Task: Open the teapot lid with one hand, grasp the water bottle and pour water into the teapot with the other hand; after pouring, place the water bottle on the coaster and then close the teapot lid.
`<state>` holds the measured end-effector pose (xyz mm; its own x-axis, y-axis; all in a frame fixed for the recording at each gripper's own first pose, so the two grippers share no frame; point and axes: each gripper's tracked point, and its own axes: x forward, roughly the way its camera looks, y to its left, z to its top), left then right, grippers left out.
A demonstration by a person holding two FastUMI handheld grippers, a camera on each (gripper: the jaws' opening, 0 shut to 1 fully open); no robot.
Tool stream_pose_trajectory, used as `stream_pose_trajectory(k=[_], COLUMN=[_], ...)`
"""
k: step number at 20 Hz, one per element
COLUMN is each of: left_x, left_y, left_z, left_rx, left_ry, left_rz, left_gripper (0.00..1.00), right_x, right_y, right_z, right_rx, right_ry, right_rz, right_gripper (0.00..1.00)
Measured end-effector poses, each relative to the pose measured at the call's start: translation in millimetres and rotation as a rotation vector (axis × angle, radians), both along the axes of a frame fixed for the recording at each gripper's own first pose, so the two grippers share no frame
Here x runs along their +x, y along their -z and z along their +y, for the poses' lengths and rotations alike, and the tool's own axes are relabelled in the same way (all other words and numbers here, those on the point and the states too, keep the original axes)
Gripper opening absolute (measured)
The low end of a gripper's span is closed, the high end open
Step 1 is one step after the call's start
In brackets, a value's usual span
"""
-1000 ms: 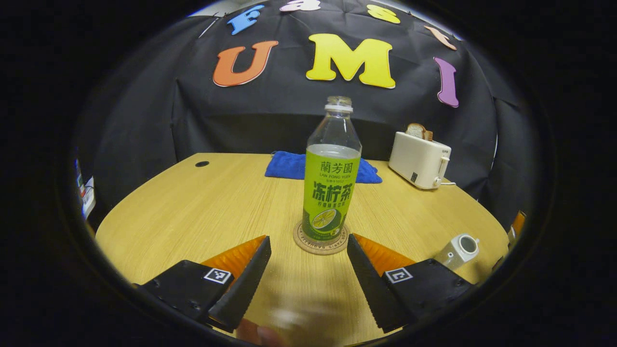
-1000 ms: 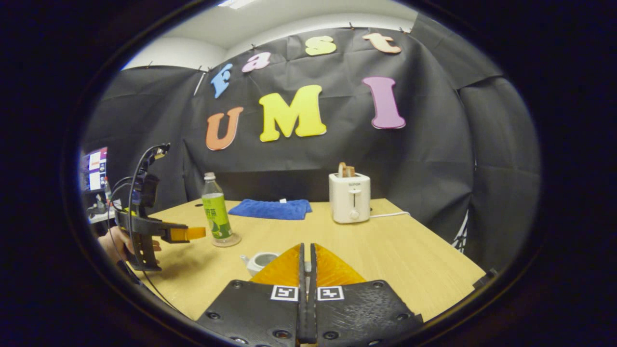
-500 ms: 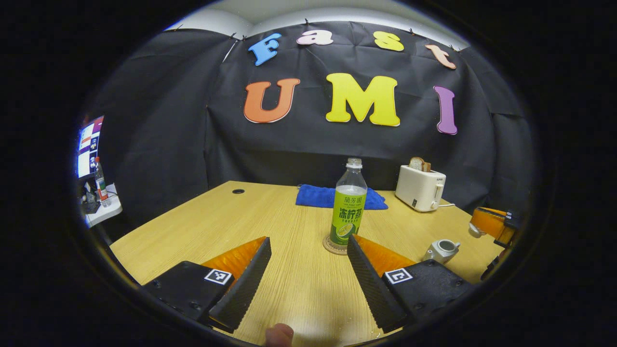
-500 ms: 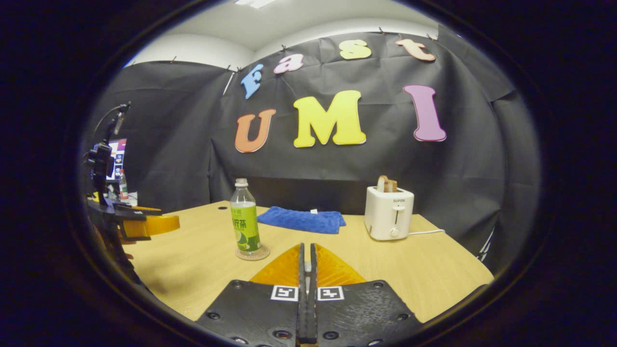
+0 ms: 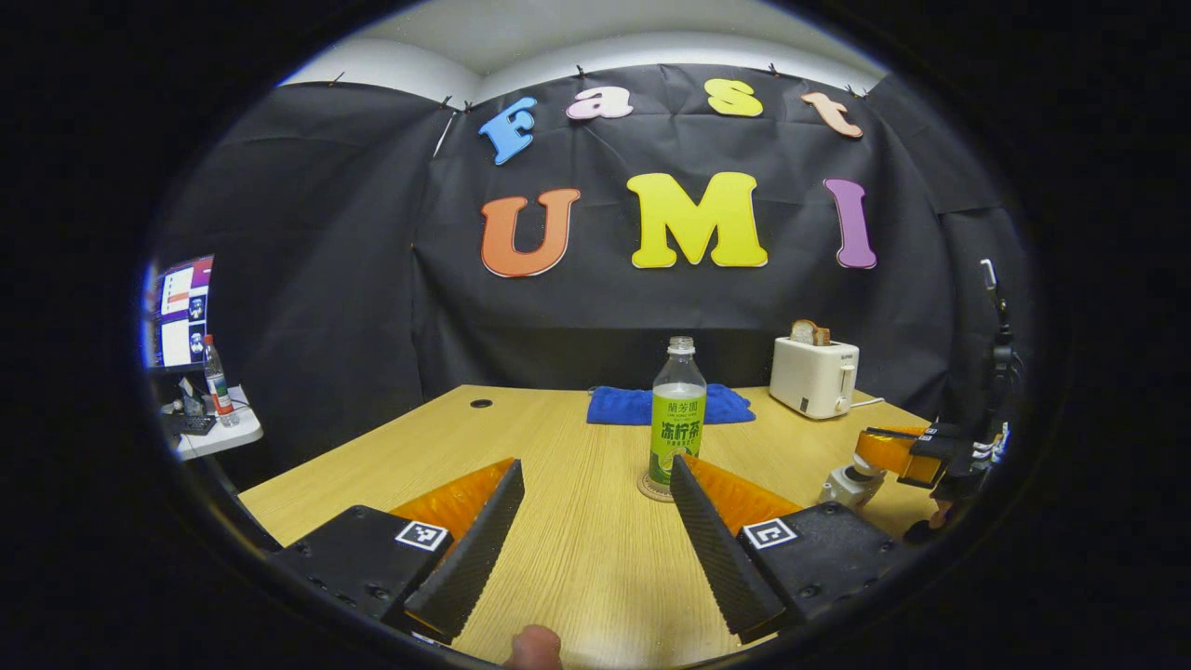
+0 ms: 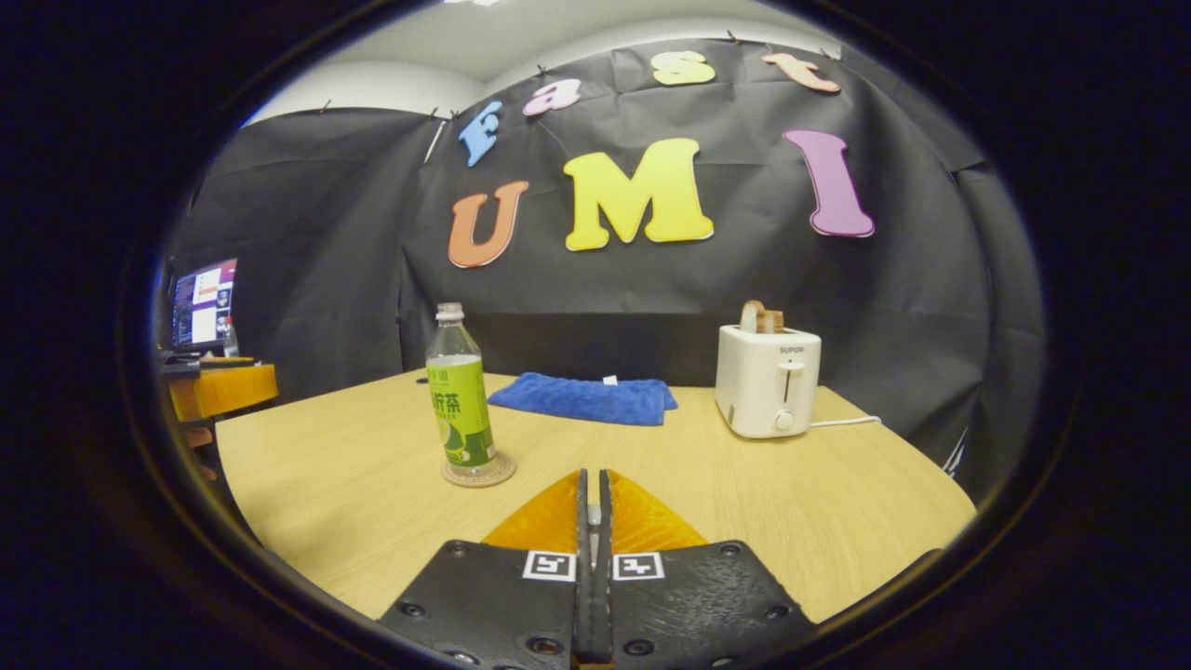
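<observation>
— Black cloth hangs behind a light wooden table [image 5: 558,558]. What sits on that table?

— From the left gripper view, a water bottle [image 5: 676,419] with a green label stands upright on a round coaster [image 5: 651,488], near the middle of the table. Behind it lies a folded blue towel [image 5: 623,406], and to its right stands a white toaster [image 5: 814,376] with bread in its slot.

— And the teapot?

— The small white teapot [image 5: 849,484] sits near the table's right edge in that view. The right gripper [image 5: 884,451] hangs just above it. I can't tell from there whether the lid is on.

— How do the 2 claws stand?

— The left gripper [image 5: 595,507] has its fingers spread wide over bare tabletop, holding nothing, with the bottle well ahead of them. A fingertip [image 5: 534,649] of the person shows at the bottom edge. In the right gripper view, the right gripper's fingers are pressed together; a small pale thing shows in the slit between them, too hidden to name.

— Anything else from the right side?

— The bottle on its coaster stands left of centre, the towel behind, the toaster's cord [image 6: 842,422] trailing right. The left gripper shows at the far left edge, beside a monitor [image 6: 200,302] off the table.
</observation>
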<state>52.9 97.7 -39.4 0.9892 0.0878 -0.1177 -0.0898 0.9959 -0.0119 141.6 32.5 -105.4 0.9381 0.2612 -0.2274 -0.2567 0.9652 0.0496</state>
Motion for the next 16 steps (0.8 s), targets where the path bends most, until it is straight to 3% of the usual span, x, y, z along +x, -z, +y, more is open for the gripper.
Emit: stream_pose_trajectory(k=[16], left_x=[-7.5], left_y=[-7.4], left_z=[14.5], left_rx=[-0.012], left_ry=[-0.030], left_rz=[-0.007], left_gripper=[0.99], right_x=[4.6], right_y=[17.3], right_z=[-2.9], right_rx=[0.005], right_ry=[0.017], right_rz=[0.023], right_gripper=[0.00])
